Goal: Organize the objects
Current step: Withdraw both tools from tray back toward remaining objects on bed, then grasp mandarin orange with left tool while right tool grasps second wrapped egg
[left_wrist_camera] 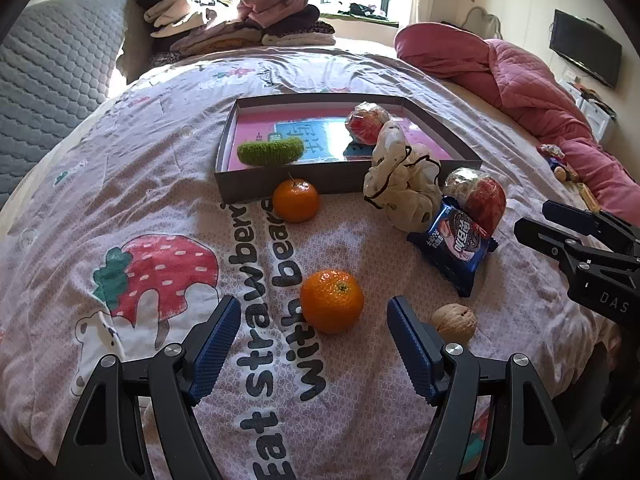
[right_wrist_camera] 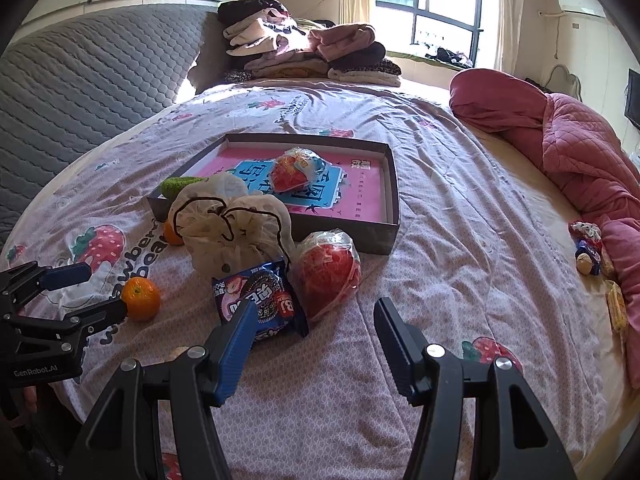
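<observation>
Closest to my left gripper [left_wrist_camera: 314,340], its jaws released and empty, sits a tangerine [left_wrist_camera: 331,301] just ahead of the fingertips, well short of the shallow box [left_wrist_camera: 280,184]. My right gripper [right_wrist_camera: 314,336] is also spread, gripping nothing; a cookie packet [right_wrist_camera: 260,300] and wrapped apple [right_wrist_camera: 328,274] lie just before that box, a second tangerine [left_wrist_camera: 296,200] touching its front wall.

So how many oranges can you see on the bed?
2. One orange lies between the fingers of the open left hand-held gripper; the other orange sits against the box's front wall. More could be hidden behind the cloth bag.
</observation>
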`<state>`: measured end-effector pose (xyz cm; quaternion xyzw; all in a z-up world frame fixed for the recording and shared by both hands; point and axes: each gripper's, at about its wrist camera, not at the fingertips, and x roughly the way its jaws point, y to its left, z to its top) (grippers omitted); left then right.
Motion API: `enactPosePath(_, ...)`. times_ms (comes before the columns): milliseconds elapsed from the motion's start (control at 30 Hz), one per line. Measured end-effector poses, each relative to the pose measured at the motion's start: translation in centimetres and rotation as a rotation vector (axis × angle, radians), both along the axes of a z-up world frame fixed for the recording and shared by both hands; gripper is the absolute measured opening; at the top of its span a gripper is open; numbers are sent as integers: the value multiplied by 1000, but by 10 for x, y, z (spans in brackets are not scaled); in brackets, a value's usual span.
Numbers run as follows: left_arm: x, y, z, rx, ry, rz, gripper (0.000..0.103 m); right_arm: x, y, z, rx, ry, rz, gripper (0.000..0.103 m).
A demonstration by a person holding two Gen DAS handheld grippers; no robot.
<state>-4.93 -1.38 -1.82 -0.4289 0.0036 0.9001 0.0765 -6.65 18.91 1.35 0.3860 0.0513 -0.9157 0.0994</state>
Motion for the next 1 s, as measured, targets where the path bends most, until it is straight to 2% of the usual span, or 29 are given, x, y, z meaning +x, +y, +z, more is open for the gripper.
enactPosePath(567,-2,4,-20,7,-19,11,77,-10,7,-8,-20,0,-38,60)
enactPosePath(1000,-10,3,-27,34,9,2,77,-41,9,-19,-46,-24,-66,60)
